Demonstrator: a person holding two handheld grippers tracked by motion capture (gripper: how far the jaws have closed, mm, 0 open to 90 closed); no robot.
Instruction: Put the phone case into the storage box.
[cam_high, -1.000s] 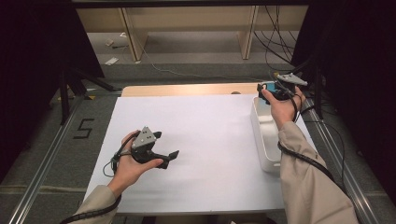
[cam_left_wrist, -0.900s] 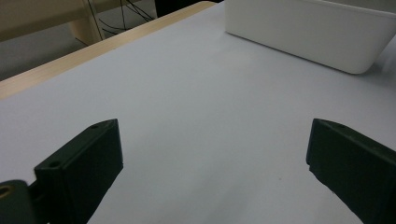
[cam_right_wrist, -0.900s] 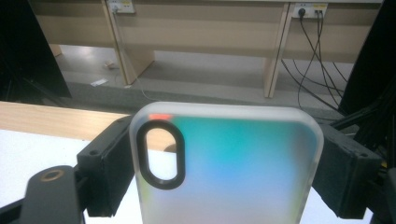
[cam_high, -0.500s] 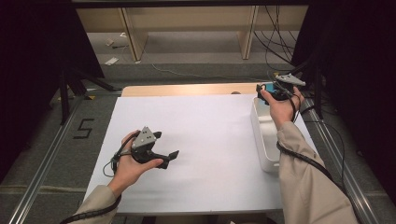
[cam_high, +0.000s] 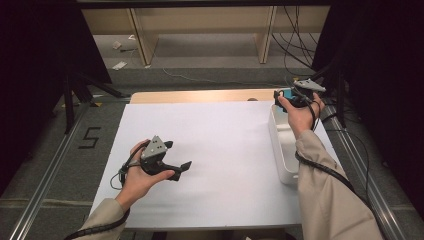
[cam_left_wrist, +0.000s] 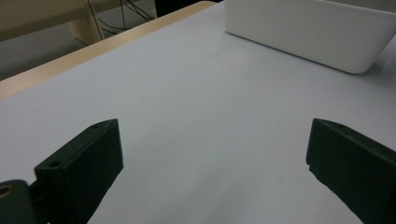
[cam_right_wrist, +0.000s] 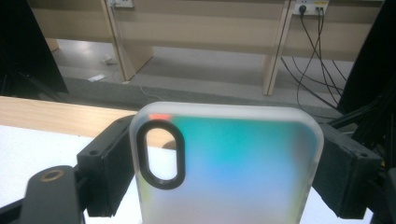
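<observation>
— White paper-covered table (cam_high: 220, 150), wooden edge at the far side, dark curtains and pale shelving behind. Item one?

— Right gripper (cam_high: 287, 97), held over the far end of the white rectangular plastic bin (cam_high: 280, 150). Its black jaws pinch a translucent frosted phone case with a blue-green tint and a black oval camera cut-out (cam_right_wrist: 224, 163) by its two long sides.

— Orientation of the case?

— Long axis runs out along the jaws, cut-out end leading, away from the person. The case sits at the bin's far end, apparently just above its rim, so the bin lies directly below and toward the person.

— Item two?

— Left gripper (cam_high: 172, 165), low over the near-left paper, jaws spread wide, nothing between them; the bin is well apart from it, across the sheet.

— Nearer hand?

— Right hand (cam_high: 300, 115), by judgement.
</observation>
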